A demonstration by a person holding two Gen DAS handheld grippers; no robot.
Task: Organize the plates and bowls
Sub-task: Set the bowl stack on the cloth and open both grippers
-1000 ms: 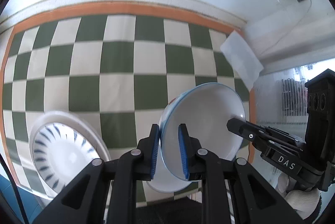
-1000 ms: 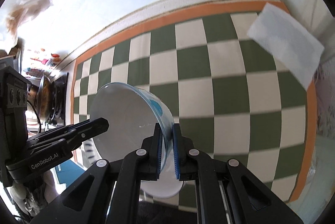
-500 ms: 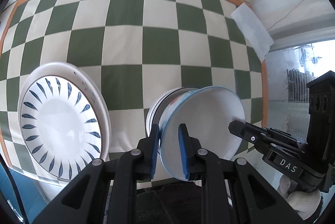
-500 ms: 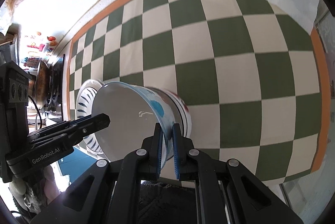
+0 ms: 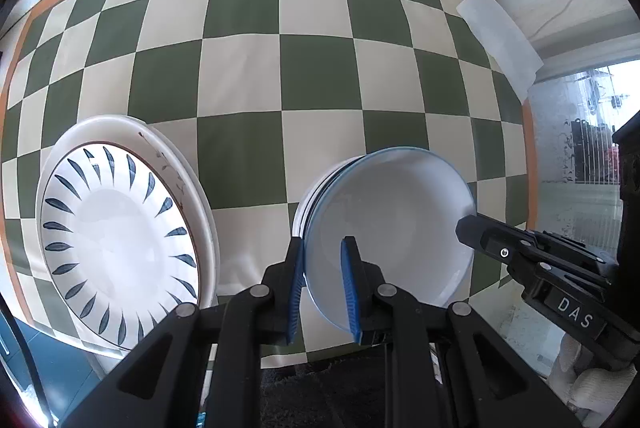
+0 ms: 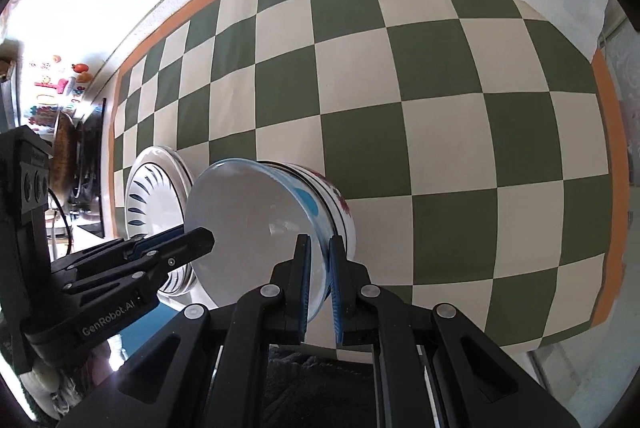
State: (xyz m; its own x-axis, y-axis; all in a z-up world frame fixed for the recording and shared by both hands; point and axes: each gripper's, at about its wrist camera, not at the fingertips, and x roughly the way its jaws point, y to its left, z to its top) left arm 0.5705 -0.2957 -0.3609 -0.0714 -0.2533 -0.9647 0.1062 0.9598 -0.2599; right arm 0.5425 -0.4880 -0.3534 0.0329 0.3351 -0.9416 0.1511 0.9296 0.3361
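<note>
The blue-rimmed bowl (image 5: pixel 394 228) could slip or bang down hard — both grips pinch only its thin rim, and if one lets go first it may tip off the bowls under it. The left gripper (image 5: pixel 323 290) is squeezed tight on the rim's near edge. The right gripper (image 6: pixel 319 282) is squeezed tight on the other side. The bowl sits between them, on or just above the stack of bowls (image 6: pixel 340 214) — I cannot tell which. The striped plate (image 5: pixel 116 240) lies just beside it on the checkered cloth (image 5: pixel 312 67).
</note>
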